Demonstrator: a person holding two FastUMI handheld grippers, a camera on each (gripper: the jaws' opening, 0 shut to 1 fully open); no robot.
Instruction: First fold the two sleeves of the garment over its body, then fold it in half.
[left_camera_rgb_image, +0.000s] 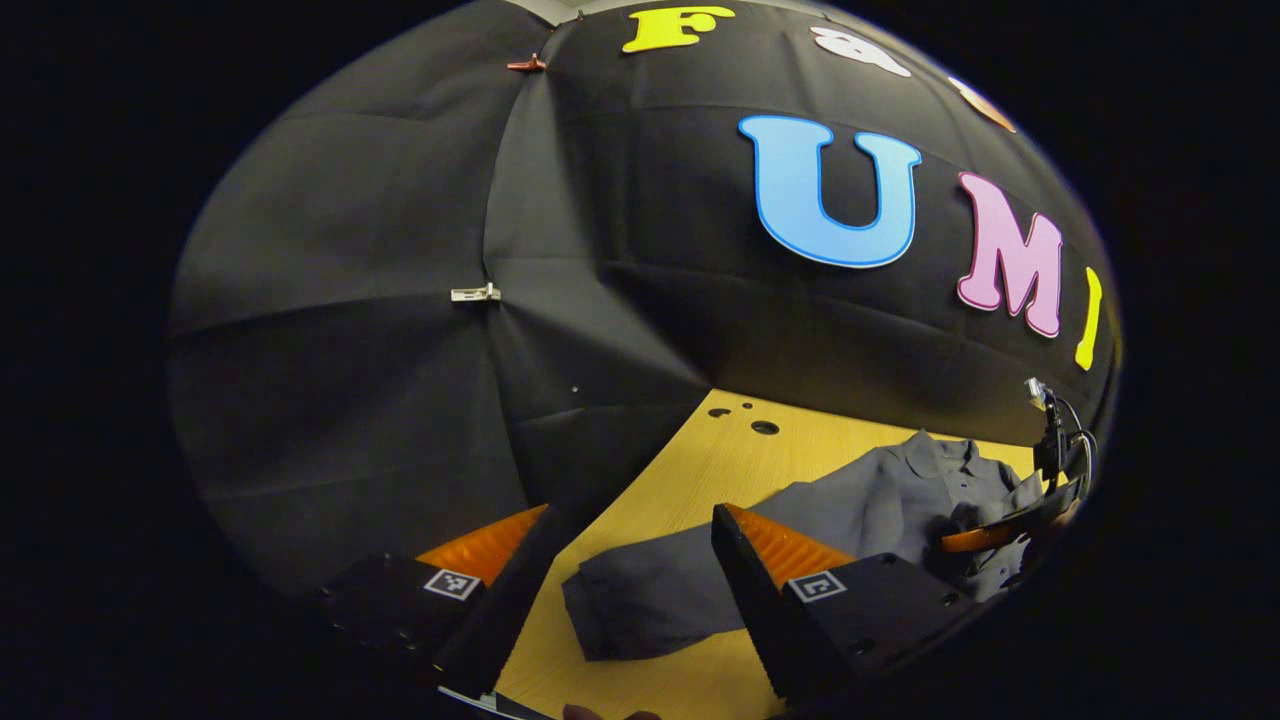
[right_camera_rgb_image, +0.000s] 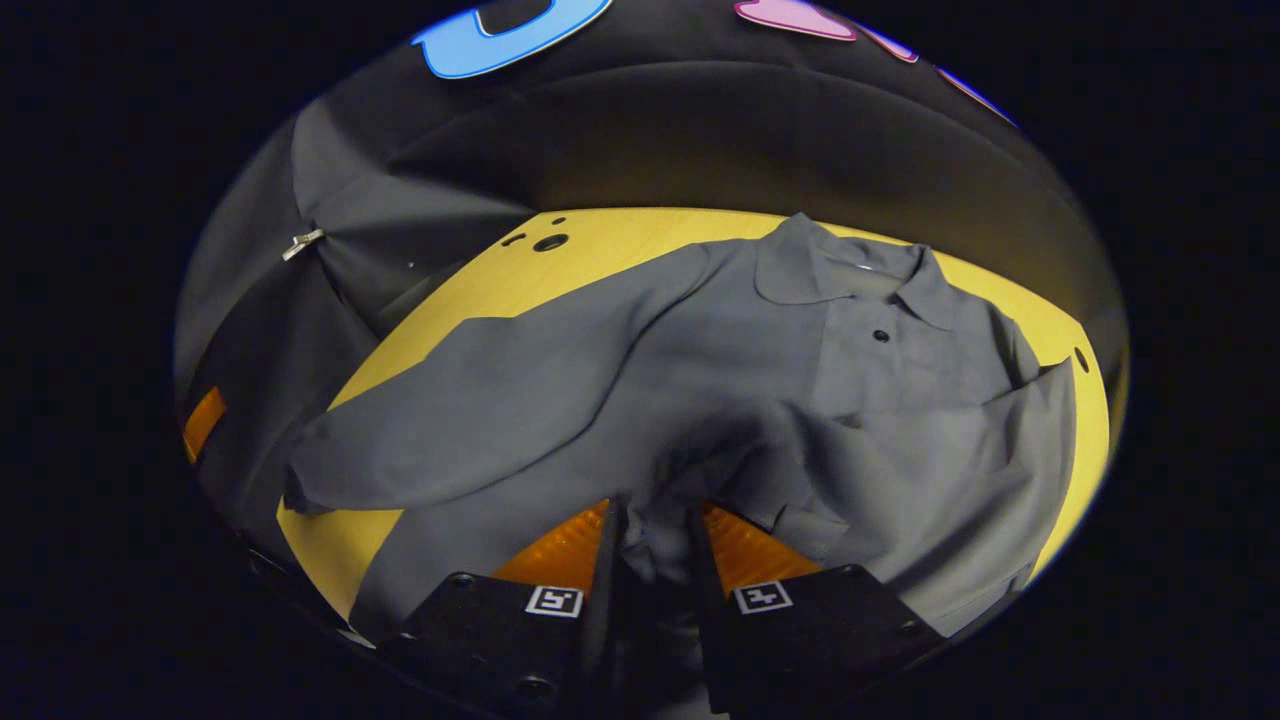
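Observation:
A grey collared shirt (right_camera_rgb_image: 760, 370) lies face up on the yellow wooden table (right_camera_rgb_image: 620, 240), collar (right_camera_rgb_image: 840, 275) toward the wall. One sleeve (right_camera_rgb_image: 950, 440) is drawn over the body, and my right gripper (right_camera_rgb_image: 655, 510) is shut on its bunched end. The other sleeve (right_camera_rgb_image: 450, 420) stretches flat out to the side. In the left gripper view that sleeve's cuff (left_camera_rgb_image: 640, 600) lies on the table (left_camera_rgb_image: 700, 470) below my left gripper (left_camera_rgb_image: 633, 520), which is open wide and holds nothing. The right gripper (left_camera_rgb_image: 1040, 510) also appears over the shirt's body (left_camera_rgb_image: 900, 490).
The black cloth wall (left_camera_rgb_image: 400, 350) rises close behind the table's far and side edges. A few small holes (left_camera_rgb_image: 765, 427) mark the tabletop's far corner. Bare wood shows around the outstretched sleeve. Part of the left gripper (right_camera_rgb_image: 203, 420) shows at the table's side.

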